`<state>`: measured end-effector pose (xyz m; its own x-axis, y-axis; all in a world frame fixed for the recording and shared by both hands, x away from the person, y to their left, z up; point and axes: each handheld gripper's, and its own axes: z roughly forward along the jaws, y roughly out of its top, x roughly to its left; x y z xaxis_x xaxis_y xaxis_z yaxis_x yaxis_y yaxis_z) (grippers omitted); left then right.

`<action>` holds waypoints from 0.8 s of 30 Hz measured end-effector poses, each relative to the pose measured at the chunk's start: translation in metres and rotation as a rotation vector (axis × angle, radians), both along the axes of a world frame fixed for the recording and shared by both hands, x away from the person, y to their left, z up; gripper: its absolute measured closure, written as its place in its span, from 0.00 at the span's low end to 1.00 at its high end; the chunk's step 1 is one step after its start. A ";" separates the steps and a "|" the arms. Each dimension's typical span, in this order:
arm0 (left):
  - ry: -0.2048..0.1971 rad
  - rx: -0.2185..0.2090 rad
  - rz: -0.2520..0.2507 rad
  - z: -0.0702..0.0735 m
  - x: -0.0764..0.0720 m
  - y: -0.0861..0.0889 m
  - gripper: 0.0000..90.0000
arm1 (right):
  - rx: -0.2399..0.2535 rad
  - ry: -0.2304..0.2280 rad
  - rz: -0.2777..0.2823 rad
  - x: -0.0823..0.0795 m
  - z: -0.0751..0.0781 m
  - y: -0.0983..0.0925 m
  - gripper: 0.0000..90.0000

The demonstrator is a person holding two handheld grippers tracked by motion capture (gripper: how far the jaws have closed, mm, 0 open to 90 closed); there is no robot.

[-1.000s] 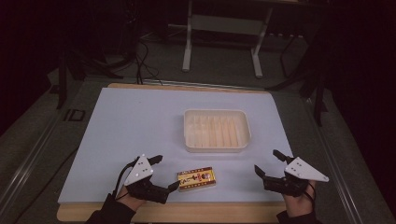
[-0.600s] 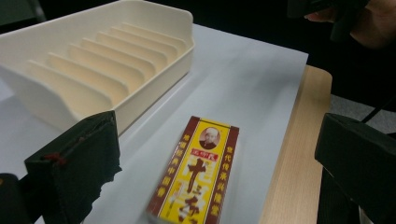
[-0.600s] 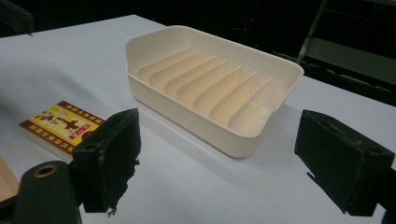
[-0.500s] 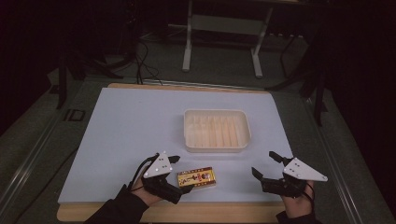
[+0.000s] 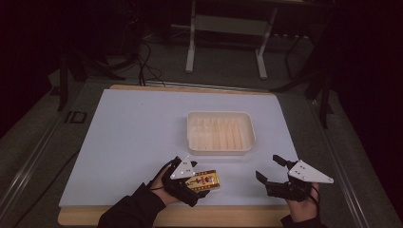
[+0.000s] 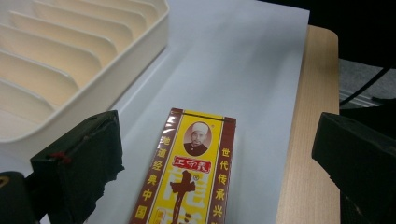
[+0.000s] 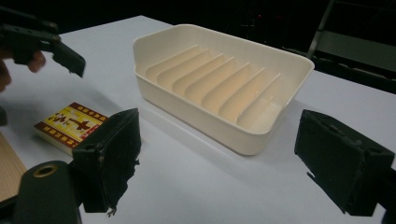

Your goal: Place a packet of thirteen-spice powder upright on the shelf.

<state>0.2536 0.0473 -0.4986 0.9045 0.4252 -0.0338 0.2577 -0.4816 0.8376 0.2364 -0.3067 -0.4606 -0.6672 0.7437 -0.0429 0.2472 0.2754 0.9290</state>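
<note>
A yellow and red box [image 5: 205, 180] with a portrait and Chinese characters lies flat near the front edge of the white sheet [image 5: 128, 137]. My left gripper [image 5: 197, 183] is open and reaches it from the left. In the left gripper view the box [image 6: 187, 177] lies between the two spread jaws of my left gripper [image 6: 219, 154], touching neither. My right gripper [image 5: 269, 167] stands open and empty at the front right, pointing toward the cream ribbed tray [image 5: 219, 149]. The right gripper view shows that gripper [image 7: 229, 154] facing the tray [image 7: 201, 116], with the box [image 7: 70, 123] off to its left.
The tray sits empty at the sheet's middle right, just behind the box. A wooden table edge [image 5: 81, 216] runs along the front. Beyond the table are a dark floor with cables and a white metal stand [image 5: 228, 38].
My left gripper has slid right along the front edge until its open jaws straddle the box. My right gripper has drifted slightly left. The box has not moved.
</note>
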 end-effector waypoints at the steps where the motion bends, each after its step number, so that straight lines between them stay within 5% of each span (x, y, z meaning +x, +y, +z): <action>1: 0.004 0.006 0.001 -0.002 0.002 -0.002 0.04 | 0.002 0.000 0.001 0.000 0.000 0.000 0.16; 14: 0.038 0.121 -0.015 -0.026 0.015 -0.013 0.07 | -0.006 0.003 0.014 -0.001 0.000 0.001 0.16; 24: 0.056 0.160 -0.026 -0.035 0.025 -0.014 0.17 | -0.010 0.021 0.020 0.001 -0.003 0.002 0.16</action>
